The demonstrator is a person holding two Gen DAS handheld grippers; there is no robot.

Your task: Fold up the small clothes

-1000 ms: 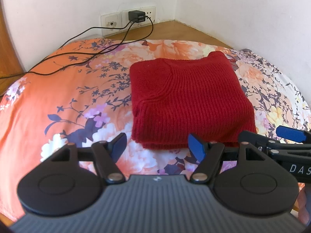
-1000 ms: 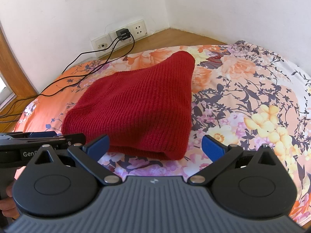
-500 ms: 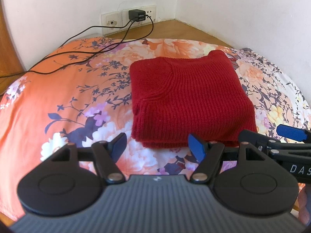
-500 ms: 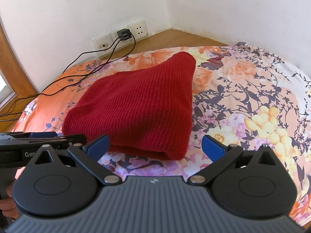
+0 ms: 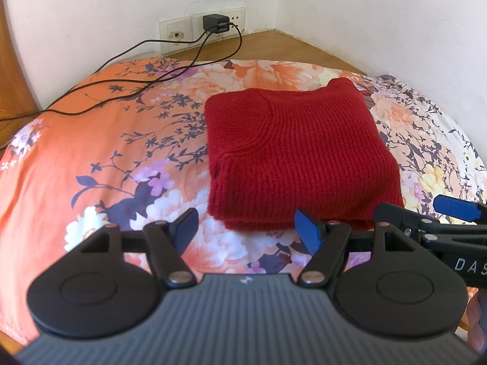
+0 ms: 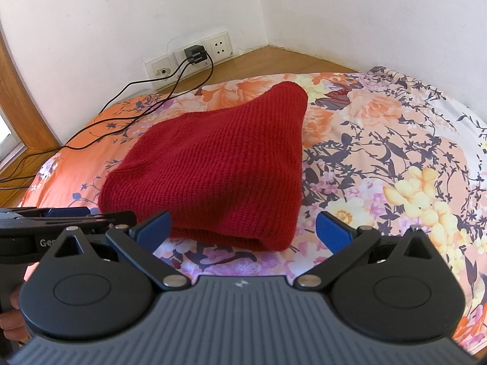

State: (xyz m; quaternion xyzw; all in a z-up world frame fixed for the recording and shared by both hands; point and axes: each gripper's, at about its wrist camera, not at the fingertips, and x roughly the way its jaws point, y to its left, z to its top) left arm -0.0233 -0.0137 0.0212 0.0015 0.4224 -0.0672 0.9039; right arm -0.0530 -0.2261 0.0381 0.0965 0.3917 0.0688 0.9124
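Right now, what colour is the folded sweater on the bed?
Dark red, all over. The sweater shows best in the left wrist view, on the flowery sheet.

The red sweater (image 5: pixel 298 155) in front of me is chunky ribbed knit, matt and a bit fuzzy. It's on a smooth printed-cotton-looking floral bedsheet (image 5: pixel 91 158). My fingers (image 5: pixel 307 229) have matt blue plastic-looking pads on black arms with shiny metal rivets.
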